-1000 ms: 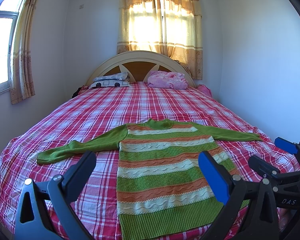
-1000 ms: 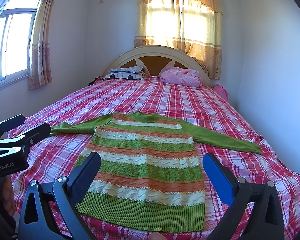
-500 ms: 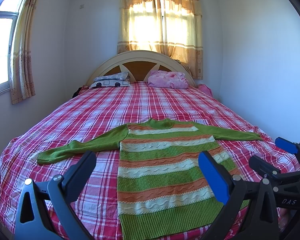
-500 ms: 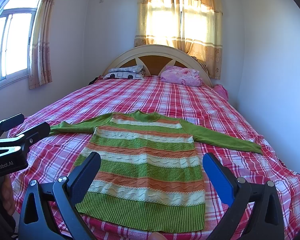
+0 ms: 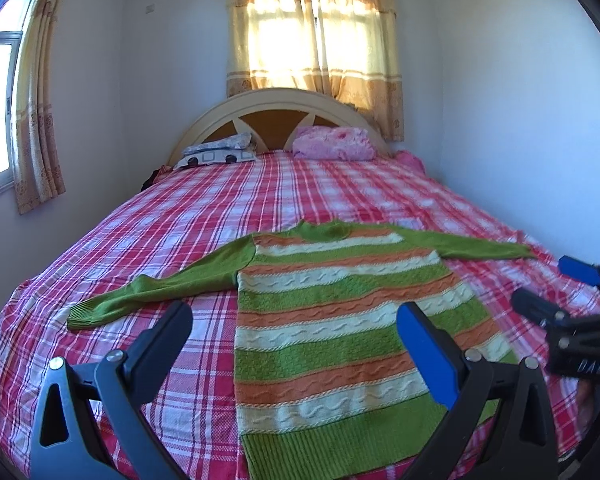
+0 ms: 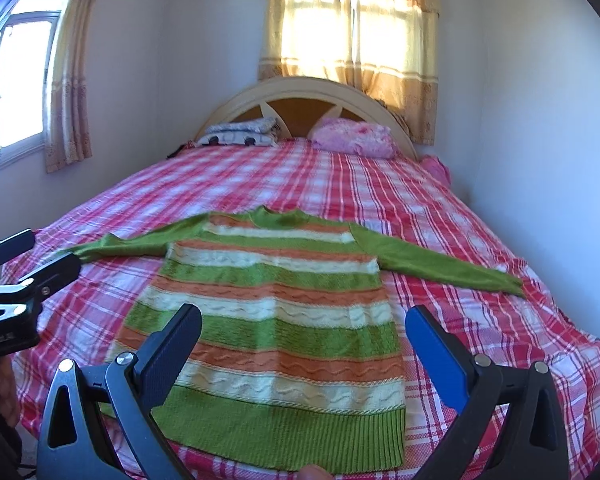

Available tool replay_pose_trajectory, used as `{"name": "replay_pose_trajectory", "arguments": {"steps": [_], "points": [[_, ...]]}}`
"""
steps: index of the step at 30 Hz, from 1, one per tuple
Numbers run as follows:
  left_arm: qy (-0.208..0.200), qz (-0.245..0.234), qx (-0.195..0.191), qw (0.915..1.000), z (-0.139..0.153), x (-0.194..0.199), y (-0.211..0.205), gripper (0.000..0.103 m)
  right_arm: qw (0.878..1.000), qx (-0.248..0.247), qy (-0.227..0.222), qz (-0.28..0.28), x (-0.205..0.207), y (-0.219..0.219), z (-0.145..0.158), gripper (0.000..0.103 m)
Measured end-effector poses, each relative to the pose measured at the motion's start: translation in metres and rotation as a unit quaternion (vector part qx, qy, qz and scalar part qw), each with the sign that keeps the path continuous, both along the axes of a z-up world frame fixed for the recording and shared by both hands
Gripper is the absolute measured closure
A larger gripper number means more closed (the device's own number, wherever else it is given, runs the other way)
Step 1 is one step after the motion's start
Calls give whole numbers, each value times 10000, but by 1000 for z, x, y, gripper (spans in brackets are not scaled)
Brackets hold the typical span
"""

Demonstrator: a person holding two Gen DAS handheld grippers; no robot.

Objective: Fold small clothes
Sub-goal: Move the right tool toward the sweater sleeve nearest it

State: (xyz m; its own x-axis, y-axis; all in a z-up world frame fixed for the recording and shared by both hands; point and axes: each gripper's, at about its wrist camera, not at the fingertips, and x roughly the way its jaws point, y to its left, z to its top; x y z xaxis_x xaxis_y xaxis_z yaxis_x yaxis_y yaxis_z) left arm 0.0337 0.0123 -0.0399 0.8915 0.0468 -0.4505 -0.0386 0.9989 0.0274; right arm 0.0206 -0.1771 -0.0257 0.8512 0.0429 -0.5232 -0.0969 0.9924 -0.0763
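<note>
Both cameras edge forward and lower over the striped sweater (image 5: 340, 320), collar-to-hem axis pointing away, lying between the spread-fingered left gripper (image 5: 296, 344) and right gripper (image 6: 304, 344).

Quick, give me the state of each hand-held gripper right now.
Left hand-held gripper: open, holding nothing, above the striped sweater.
Right hand-held gripper: open, holding nothing, above the same sweater.
</note>
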Motion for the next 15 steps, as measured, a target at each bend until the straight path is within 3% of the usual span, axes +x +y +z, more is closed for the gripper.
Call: {"name": "replay_pose_trajectory", "arguments": {"steps": [15], "points": [[653,-21,421,9970,-47,75,-2,0,9970,-128,559,-517,78,-58,-47,1]]}}
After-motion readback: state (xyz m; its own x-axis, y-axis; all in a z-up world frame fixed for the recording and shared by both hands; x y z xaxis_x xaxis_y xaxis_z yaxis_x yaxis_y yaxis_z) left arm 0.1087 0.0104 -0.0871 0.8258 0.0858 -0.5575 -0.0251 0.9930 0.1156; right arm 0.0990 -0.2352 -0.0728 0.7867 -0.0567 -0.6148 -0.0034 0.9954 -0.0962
